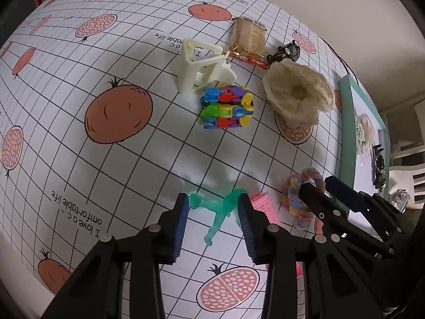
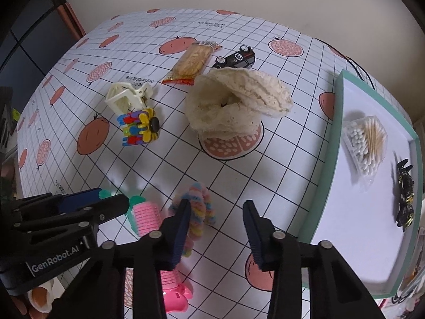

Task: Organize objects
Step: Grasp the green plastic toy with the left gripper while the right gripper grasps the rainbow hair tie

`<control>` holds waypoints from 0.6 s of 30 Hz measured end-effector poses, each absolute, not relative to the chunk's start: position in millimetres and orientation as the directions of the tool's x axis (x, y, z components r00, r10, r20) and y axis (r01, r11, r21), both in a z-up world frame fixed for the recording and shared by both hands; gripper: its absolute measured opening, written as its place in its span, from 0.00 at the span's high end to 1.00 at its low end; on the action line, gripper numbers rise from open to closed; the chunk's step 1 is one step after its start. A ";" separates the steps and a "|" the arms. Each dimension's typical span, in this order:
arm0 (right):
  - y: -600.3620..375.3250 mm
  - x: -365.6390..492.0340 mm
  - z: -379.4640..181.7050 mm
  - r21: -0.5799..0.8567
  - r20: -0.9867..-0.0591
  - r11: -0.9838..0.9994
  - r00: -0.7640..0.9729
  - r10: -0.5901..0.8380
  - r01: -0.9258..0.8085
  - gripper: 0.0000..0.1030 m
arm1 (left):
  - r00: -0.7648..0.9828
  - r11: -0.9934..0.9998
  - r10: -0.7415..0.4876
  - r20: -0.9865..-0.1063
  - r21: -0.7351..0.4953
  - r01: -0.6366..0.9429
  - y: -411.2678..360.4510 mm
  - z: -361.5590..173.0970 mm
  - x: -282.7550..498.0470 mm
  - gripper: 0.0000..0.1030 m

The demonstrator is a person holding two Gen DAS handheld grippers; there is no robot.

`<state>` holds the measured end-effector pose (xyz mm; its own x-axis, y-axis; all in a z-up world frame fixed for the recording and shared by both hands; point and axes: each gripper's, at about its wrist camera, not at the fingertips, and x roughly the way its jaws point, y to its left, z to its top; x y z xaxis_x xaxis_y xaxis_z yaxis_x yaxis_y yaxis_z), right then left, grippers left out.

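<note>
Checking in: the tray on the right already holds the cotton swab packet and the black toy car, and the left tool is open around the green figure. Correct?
Not quite. The black toy car lies on the tablecloth beyond the lace fabric, not in the tray. The right wrist view shows the tray holding the cotton swab packet and a black-and-gold hair clip. The left tool is open around the green figure.

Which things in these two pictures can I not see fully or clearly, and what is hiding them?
- Green translucent figure: left wrist view, its ends hidden behind the left gripper fingers.
- Pink hair roller: right wrist view, partly covered by both grippers' fingers.
- Pastel fuzzy ring: one side behind the right gripper.
- Dark hair clip in the tray: too small for detail.
- Tablecloth print: far text unreadable.
</note>
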<state>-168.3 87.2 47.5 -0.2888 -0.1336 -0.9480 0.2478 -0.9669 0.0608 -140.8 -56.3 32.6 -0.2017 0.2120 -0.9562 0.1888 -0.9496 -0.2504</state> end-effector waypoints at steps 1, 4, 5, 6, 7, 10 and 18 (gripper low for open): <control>87.3 -168.5 47.3 0.063 -0.948 -0.967 -0.288 -0.135 0.246 0.66 | -0.202 -0.950 0.211 -0.956 -0.249 0.187 -56.0 32.5 -141.0 0.61; 86.6 -167.7 45.8 0.071 -0.949 -0.966 -0.282 -0.143 0.250 0.77 | -0.203 -0.952 0.207 -0.957 -0.245 0.183 -54.0 31.9 -142.8 0.60; 86.7 -167.4 45.5 0.074 -0.949 -0.965 -0.280 -0.146 0.252 0.80 | -0.203 -0.953 0.206 -0.957 -0.244 0.181 -56.0 31.8 -144.1 0.59; 86.9 -167.2 45.1 0.075 -0.949 -0.965 -0.280 -0.147 0.253 0.81 | -0.203 -0.953 0.207 -0.957 -0.244 0.181 -55.9 31.5 -144.3 0.57; 87.4 -167.0 44.9 0.075 -0.949 -0.964 -0.280 -0.147 0.254 0.83 | -0.203 -0.952 0.209 -0.957 -0.247 0.182 -54.8 31.4 -145.1 0.56; 88.5 -166.7 44.4 0.073 -0.949 -0.963 -0.279 -0.147 0.258 0.88 | -0.205 -0.951 0.211 -0.956 -0.249 0.181 -53.3 30.3 -145.2 0.51; 92.0 -166.1 43.4 0.082 -0.949 -0.963 -0.275 -0.153 0.256 0.88 | -0.215 -0.952 0.219 -0.952 -0.257 0.168 -46.3 31.3 -145.2 0.50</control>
